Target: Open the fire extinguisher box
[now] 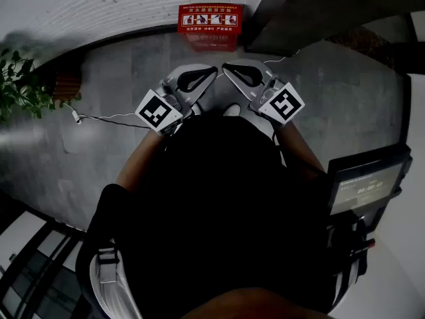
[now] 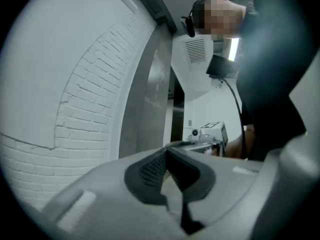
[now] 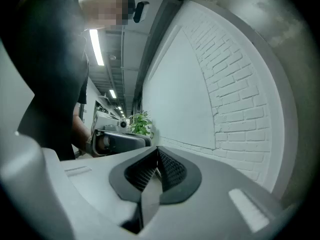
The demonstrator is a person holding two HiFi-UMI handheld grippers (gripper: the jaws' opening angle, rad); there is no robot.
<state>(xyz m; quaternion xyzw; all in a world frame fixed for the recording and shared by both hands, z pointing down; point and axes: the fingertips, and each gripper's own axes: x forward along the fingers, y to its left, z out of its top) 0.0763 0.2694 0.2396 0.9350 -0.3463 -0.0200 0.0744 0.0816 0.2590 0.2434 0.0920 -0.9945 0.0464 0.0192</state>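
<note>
Where the person's dark torso (image 1: 212,205) fills the lower part of the head view, both grippers are held close in front of it, above the grey floor (image 1: 133,72). The left gripper (image 1: 206,74) and the right gripper (image 1: 234,72) point inward, with their tips near each other but not touching. Each shows its marker cube: the left one's cube (image 1: 159,110) and the right one's cube (image 1: 287,104).

In the left gripper view, the left gripper (image 2: 166,156) has its ribbed pads met at the tips with nothing between them. The right gripper view shows the right gripper (image 3: 157,154) the same way, jaws together and empty.

A thin white cable (image 1: 109,117) trails across the floor to the left of the grippers. At the right edge stands a black frame carrying what looks like a screen (image 1: 366,185), though the dim picture leaves it unclear. A leafy plant (image 1: 20,85) grows at the far left.

Farthest off, the red fire extinguisher box (image 1: 210,25) sits on the floor against the white brick wall (image 1: 119,5), well apart from both grippers. Its lid carries a row of picture panels.
</note>
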